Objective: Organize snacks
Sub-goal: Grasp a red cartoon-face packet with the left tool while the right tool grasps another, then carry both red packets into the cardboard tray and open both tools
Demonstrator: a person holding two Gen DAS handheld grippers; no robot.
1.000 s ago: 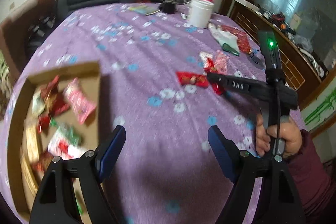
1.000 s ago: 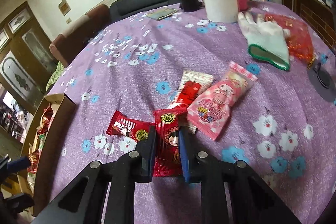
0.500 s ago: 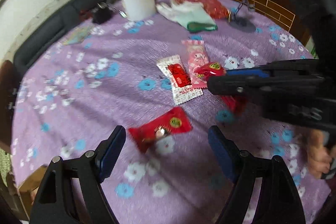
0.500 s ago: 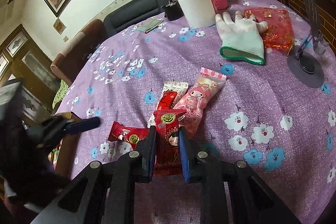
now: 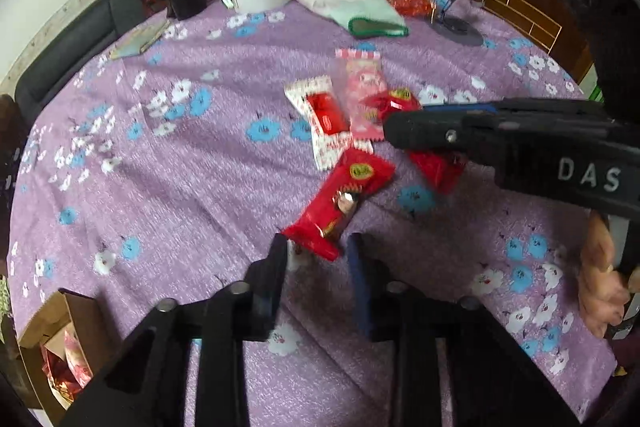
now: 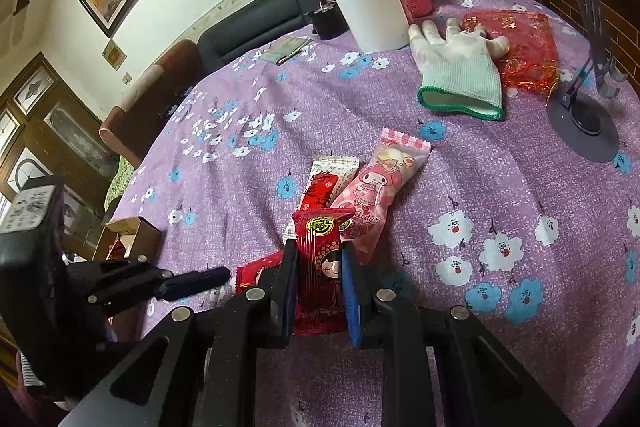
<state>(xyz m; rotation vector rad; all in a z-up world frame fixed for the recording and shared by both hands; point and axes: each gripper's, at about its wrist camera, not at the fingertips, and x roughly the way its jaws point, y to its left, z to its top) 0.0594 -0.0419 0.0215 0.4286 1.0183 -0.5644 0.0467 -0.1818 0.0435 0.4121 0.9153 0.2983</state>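
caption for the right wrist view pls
Right gripper clamps a red snack packet above the purple floral tablecloth.

Left claw [image 5: 316, 255] straddles the near end of a red snack packet [image 5: 340, 201] on the flowered purple desk [image 5: 200, 179], fingers apart.

Glove [image 6: 456, 75] behind snack packets [image 6: 372, 187] on tablecloth [image 6: 500, 187]; tub [image 6: 368, 11] farther back.
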